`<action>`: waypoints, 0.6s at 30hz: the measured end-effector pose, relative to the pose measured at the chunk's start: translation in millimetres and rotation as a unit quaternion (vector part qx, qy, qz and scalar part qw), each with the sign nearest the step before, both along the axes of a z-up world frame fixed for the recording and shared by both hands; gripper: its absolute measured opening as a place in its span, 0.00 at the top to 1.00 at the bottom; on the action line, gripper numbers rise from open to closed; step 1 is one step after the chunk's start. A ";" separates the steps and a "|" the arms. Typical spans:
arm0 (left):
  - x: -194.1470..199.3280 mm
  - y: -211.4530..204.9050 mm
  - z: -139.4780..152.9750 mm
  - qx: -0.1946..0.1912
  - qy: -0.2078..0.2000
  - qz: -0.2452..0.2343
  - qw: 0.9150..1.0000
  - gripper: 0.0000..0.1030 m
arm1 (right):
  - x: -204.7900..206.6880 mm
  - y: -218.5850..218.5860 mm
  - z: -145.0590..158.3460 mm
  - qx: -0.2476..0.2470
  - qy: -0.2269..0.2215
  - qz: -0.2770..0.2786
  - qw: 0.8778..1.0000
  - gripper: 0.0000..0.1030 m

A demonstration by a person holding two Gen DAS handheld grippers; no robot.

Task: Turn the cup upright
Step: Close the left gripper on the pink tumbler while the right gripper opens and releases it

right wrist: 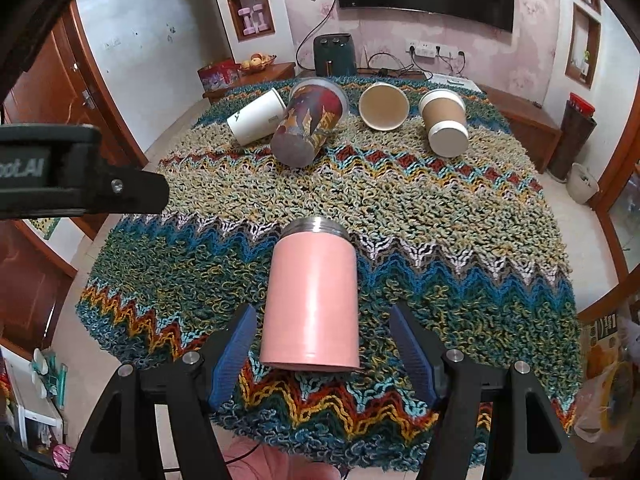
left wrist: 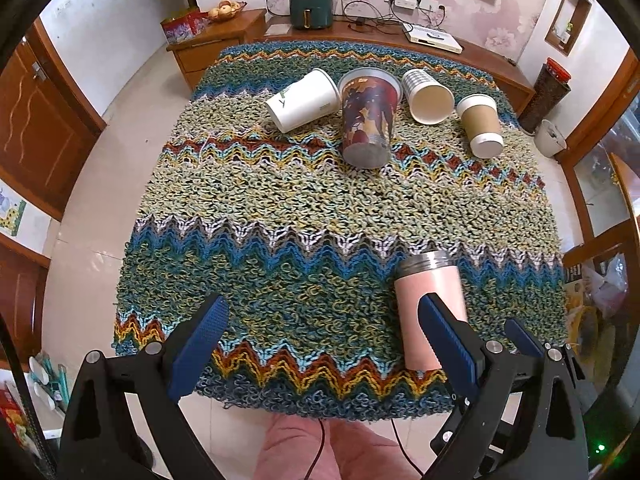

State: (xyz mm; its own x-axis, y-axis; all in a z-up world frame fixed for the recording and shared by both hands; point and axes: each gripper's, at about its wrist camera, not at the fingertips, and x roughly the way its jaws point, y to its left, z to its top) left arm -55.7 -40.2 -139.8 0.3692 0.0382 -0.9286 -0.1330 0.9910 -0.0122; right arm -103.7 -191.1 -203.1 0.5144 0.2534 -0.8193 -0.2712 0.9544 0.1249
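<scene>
A pink metal cup with a steel threaded mouth lies on its side near the front edge of the knitted cloth, mouth pointing away from me. My right gripper is open, its blue fingers on either side of the cup's base end without touching. The cup also shows in the left wrist view, partly behind a blue finger. My left gripper is open and empty, to the left of the cup.
Several other cups lie on their sides at the far end: a white one, a printed dark one, a striped one and a brown sleeved one. The zigzag cloth covers the table. A wooden cabinet stands behind.
</scene>
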 end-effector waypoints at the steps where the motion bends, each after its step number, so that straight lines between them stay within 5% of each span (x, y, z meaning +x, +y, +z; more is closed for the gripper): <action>1: 0.6 -1.0 0.9 -0.004 0.000 -0.001 1.000 0.06 | 0.0 -1.6 1.8 0.001 0.001 -0.002 1.000 0.32; 18: 14.5 -31.4 -26.7 -0.040 0.038 -0.007 0.998 0.06 | 5.8 -55.7 6.5 -0.037 0.030 -0.079 0.996 0.32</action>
